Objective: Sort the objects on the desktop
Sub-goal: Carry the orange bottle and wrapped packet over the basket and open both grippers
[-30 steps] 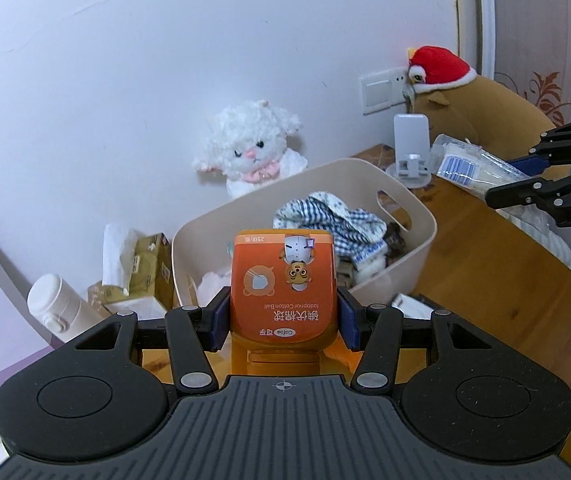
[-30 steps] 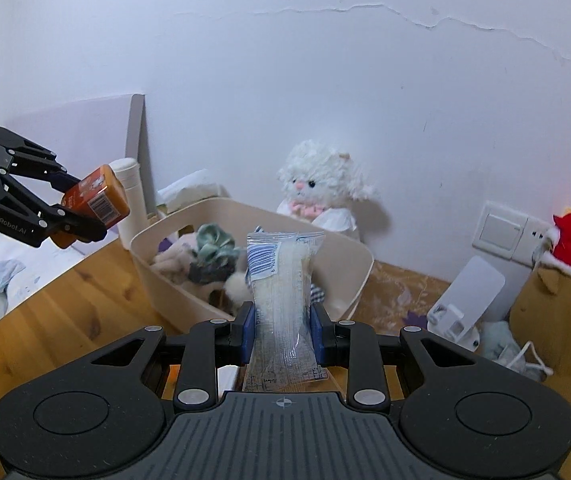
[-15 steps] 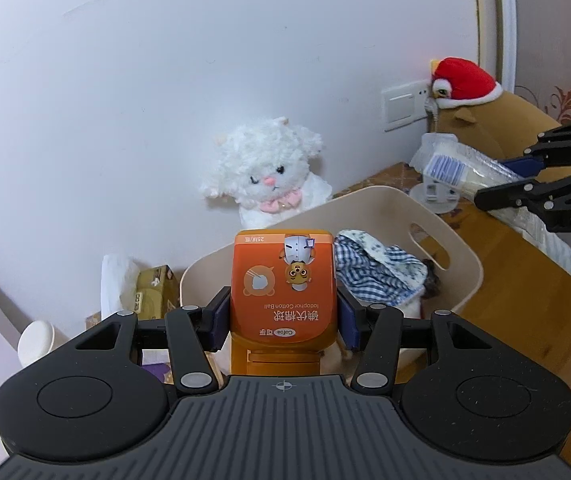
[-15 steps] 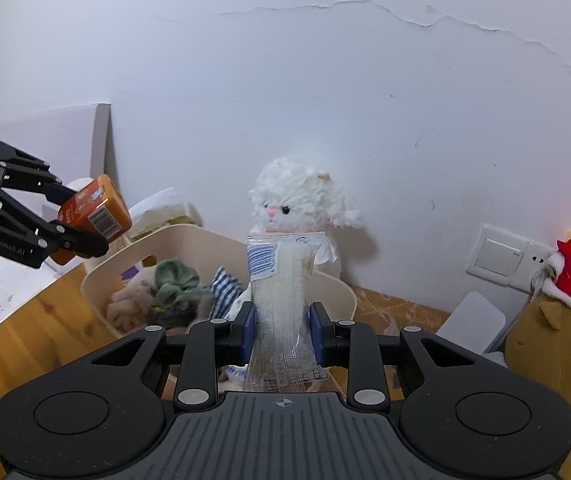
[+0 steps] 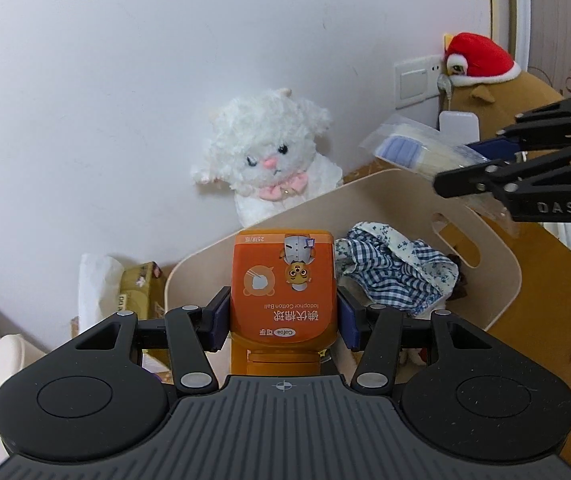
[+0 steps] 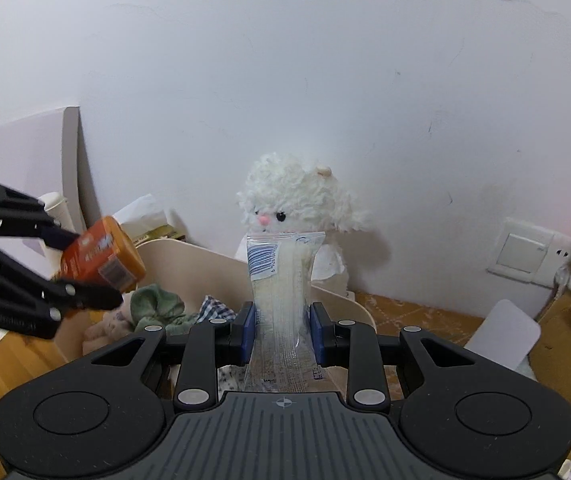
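- A tissue box (image 5: 135, 290) sits at far left against the wall, just beside the cream basket (image 5: 497, 268)
- The left gripper (image 5: 283, 318) has its jaws clenched on an orange cotton-ball box (image 5: 283, 284), held above the basket's near-left rim
- A white plush lamb (image 5: 267, 160) sits behind the basket; checked cloth (image 5: 389, 268) lies inside it
- The right gripper (image 6: 281, 328) has its jaws clamped on a clear swab packet (image 6: 281, 280), held over the basket's right side; wooden worktop (image 5: 541, 304) beneath

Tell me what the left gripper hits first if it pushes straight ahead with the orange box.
Probably the beige bin's far wall, then the white plush behind it. The left gripper holds the orange box over the bin; depth is uncertain.
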Action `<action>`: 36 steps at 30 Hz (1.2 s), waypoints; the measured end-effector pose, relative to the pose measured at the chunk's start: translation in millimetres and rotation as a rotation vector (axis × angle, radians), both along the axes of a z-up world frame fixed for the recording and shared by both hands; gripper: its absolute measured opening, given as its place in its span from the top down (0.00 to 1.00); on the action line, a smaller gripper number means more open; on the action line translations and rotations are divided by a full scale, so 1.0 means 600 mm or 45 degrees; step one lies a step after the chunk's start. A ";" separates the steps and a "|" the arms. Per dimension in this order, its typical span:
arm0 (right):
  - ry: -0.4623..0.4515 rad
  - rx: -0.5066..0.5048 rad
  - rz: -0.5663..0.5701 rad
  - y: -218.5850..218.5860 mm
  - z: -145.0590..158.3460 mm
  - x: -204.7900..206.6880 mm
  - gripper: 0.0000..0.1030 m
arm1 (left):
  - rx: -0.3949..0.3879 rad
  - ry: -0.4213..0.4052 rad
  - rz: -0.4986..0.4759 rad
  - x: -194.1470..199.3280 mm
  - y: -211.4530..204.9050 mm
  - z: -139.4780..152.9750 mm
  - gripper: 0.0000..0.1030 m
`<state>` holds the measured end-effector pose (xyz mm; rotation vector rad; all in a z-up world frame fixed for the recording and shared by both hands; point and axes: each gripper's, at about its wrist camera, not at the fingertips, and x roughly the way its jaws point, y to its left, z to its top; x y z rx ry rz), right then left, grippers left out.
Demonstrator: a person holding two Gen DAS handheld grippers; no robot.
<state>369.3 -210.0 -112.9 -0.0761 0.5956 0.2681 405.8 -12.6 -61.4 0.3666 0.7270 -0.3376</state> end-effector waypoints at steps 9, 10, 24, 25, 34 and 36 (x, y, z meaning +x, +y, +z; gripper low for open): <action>0.087 -0.010 -0.002 0.023 -0.025 0.042 0.74 | 0.007 0.104 0.020 0.035 -0.002 -0.040 0.48; 0.103 -0.007 0.001 0.025 -0.029 0.046 0.74 | 0.005 0.122 0.024 0.040 -0.002 -0.044 0.48; 0.294 -0.038 -0.012 0.052 -0.080 0.091 0.74 | 0.008 0.245 0.021 0.070 -0.012 -0.094 0.48; 0.304 -0.043 -0.014 0.054 -0.083 0.093 0.74 | 0.010 0.247 0.017 0.070 -0.012 -0.095 0.48; 0.381 -0.026 -0.043 0.059 -0.106 0.099 0.63 | -0.003 0.291 0.034 0.072 -0.009 -0.107 0.47; 0.391 -0.024 -0.051 0.057 -0.105 0.100 0.57 | -0.008 0.297 0.037 0.073 -0.008 -0.107 0.45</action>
